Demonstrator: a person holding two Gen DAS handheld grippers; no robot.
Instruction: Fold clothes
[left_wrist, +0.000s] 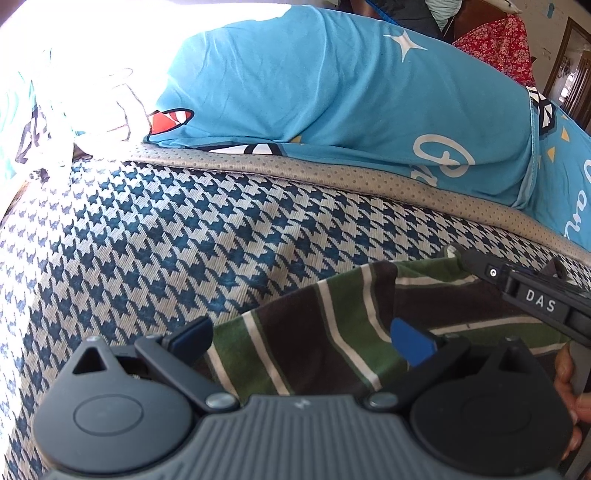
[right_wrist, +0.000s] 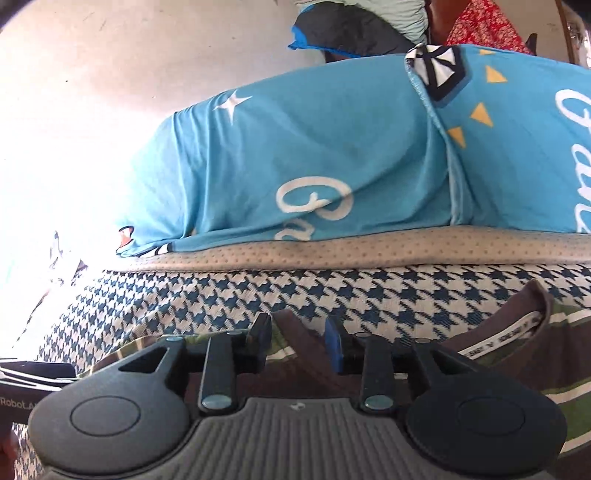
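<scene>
Houndstooth bedcover (left_wrist: 147, 229) fills most of what I see, a broad flat spread that serves as my folding surface. Toward twelve o'clock a big blue pillow (left_wrist: 332, 92) with white script lies along a dotted tan border (left_wrist: 332, 173), pushed back so the near part of the bed stays free for the garment. Behind it at one o'clock a red floral cloth (left_wrist: 498, 37) is heaped, out of my way.

The striped shirt (left_wrist: 314, 332), brown and green with thin white lines, lies on the bedcover directly under both tools, its collar (right_wrist: 532, 321) and neck label off at three o'clock in the right view. I judge a fold is part-way: the cloth is bunched at its far edge, not yet flat.

My left gripper (left_wrist: 299, 339) hovers with its fingers (left_wrist: 412, 343) spread wide over the stripes, pressing nothing, probably waiting to take an edge. My right gripper (right_wrist: 297, 339) has its fingers (right_wrist: 334, 345) slightly parted, a brown fold showing in the gap yet not pinched; I read that as a release.
</scene>
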